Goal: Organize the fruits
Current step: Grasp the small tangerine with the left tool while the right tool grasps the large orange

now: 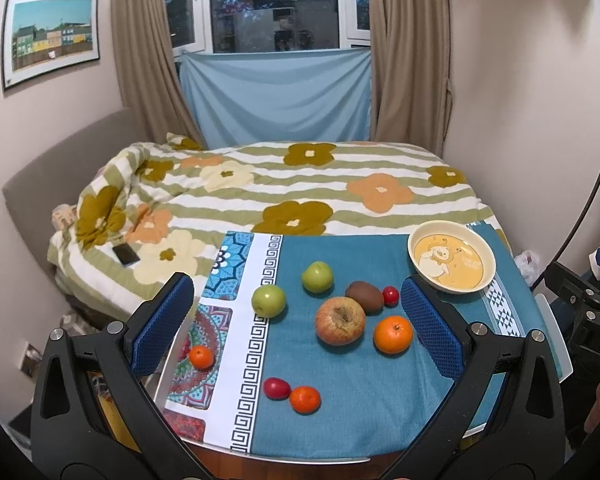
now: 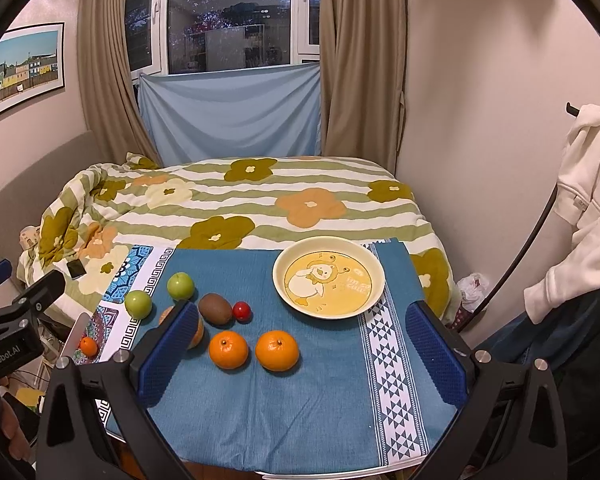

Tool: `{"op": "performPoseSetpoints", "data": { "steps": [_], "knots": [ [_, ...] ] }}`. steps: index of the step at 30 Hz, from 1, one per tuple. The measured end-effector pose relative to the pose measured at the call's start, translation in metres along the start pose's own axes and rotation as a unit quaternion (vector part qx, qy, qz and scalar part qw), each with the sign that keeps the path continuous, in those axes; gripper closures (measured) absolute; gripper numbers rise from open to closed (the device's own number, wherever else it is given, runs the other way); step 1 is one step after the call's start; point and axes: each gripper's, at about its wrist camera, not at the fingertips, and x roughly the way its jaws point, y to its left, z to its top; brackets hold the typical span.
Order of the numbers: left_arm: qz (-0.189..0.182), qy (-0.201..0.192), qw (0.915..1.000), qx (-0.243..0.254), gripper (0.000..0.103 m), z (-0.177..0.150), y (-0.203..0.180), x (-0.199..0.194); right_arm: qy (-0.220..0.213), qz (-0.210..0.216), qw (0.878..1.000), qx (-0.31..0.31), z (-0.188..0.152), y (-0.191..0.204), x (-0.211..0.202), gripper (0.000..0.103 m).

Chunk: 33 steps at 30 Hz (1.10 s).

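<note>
Fruit lies loose on a blue cloth point(image 1: 340, 400) over a small table. In the left wrist view: two green apples point(image 1: 269, 300) point(image 1: 317, 277), a large red-yellow apple point(image 1: 340, 321), a kiwi point(image 1: 364, 297), a small red fruit point(image 1: 390, 295), an orange point(image 1: 393, 335), small mandarins point(image 1: 201, 357) point(image 1: 305, 399) and a red fruit point(image 1: 276, 387). A cream duck-print bowl point(image 1: 416, 240) stands empty at the far right. My left gripper point(image 1: 296, 328) is open above the fruit. In the right wrist view my right gripper point(image 2: 300, 348) is open above two oranges point(image 2: 228, 349) point(image 2: 277, 350), before the bowl point(image 2: 280, 264).
A bed with a flowered quilt point(image 1: 300, 184) lies right behind the table, a phone point(image 1: 126, 255) on it. Walls close in right; a white garment point(image 2: 584, 200) hangs there. The other gripper's body point(image 2: 16, 332) shows at the left of the right wrist view.
</note>
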Motion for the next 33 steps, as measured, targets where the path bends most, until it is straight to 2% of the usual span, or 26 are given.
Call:
{"op": "performPoseSetpoints", "data": {
  "steps": [8,17,25,33],
  "knots": [
    [0.034,0.015,0.9992,-0.017,0.0,-0.011,0.007,0.003,0.016,0.024,1.0,-0.01,-0.013,0.008,0.007,0.0],
    [0.07,0.076,0.9925,-0.064,0.0,-0.042,0.009,0.016,0.065,0.073,0.994,-0.04,-0.031,0.002,0.047,0.0],
    [0.107,0.129,0.981,-0.098,0.0,-0.089,-0.006,0.045,0.111,0.117,0.983,-0.093,-0.049,-0.013,0.102,0.0],
    [0.115,0.169,0.9729,-0.108,0.0,-0.137,-0.022,0.088,0.136,0.125,0.975,-0.123,-0.07,-0.016,0.151,0.0]
  ]
}}
